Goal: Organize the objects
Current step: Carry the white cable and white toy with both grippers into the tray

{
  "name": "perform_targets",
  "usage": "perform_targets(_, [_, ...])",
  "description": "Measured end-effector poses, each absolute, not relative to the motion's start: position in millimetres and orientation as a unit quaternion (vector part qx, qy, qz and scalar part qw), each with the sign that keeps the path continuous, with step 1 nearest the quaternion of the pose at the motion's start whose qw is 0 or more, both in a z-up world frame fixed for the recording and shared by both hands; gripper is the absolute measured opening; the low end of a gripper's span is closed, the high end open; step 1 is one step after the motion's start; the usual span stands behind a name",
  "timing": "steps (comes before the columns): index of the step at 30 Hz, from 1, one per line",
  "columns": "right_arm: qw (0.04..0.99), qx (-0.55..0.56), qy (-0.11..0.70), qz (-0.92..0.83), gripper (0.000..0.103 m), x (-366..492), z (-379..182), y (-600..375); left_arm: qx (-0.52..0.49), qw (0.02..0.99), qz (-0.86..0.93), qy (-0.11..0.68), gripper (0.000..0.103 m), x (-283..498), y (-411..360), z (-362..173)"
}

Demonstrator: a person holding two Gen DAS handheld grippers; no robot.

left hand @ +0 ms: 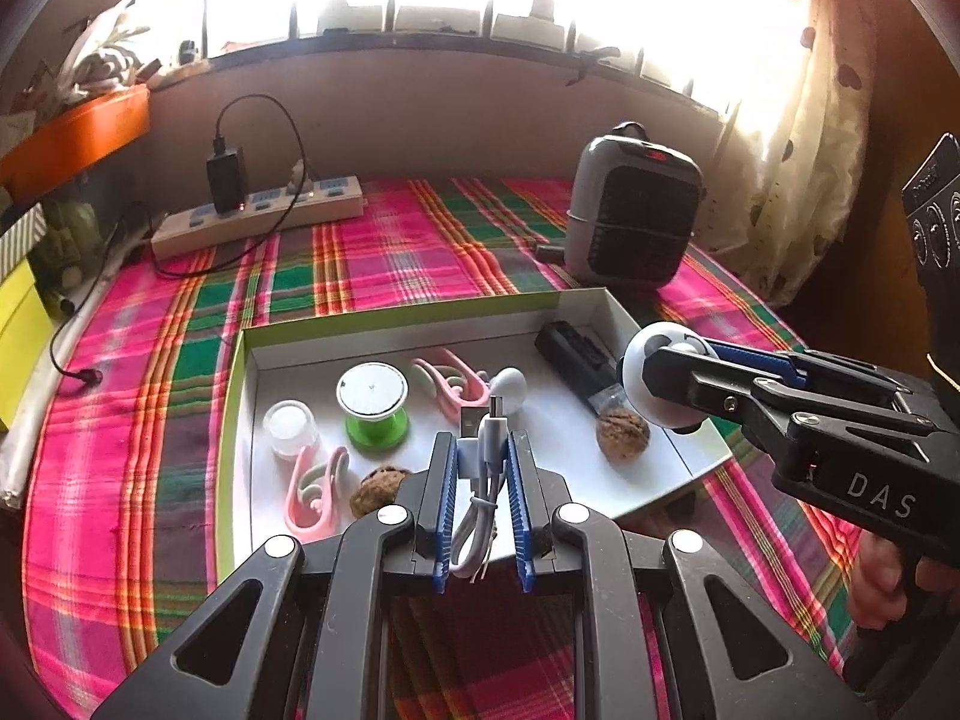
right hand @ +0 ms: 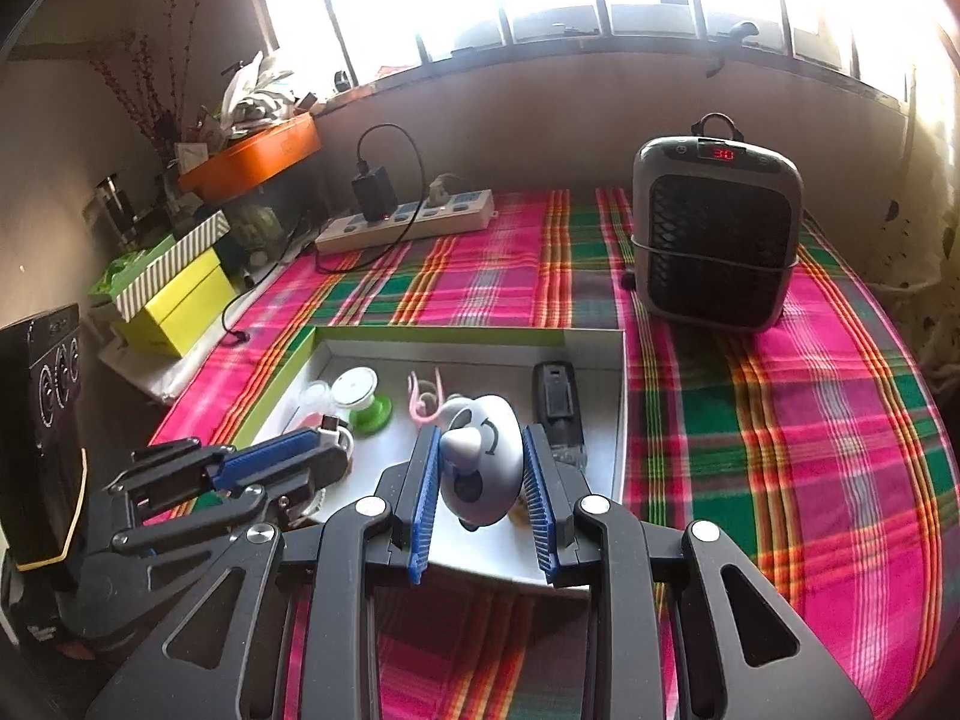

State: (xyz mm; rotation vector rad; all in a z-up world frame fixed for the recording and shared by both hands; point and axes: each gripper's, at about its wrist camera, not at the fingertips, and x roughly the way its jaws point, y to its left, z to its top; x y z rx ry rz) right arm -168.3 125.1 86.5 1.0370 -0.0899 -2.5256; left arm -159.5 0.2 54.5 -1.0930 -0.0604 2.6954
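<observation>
Clamping a white cable (left hand: 487, 456), left gripper (left hand: 485, 462); right gripper (right hand: 480, 468) squeezes a white toy (right hand: 480, 468).

The box (left hand: 384, 324) is crowded with small things, so there is little room to reach down inside. The plaid surface (right hand: 810, 432) to its right is wide open up to the heater (right hand: 717, 234). At the back, the power strip (left hand: 258, 219) and its cords block the way.
</observation>
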Motion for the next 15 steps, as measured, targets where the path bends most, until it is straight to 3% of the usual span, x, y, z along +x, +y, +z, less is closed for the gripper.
perform_targets(15, [0.202, 0.387, -0.031, -0.899, 0.028, -205.2, 76.7, 119.6, -0.393, 0.096, 0.914, -0.029, 0.015, -185.2, -0.5, 38.3])
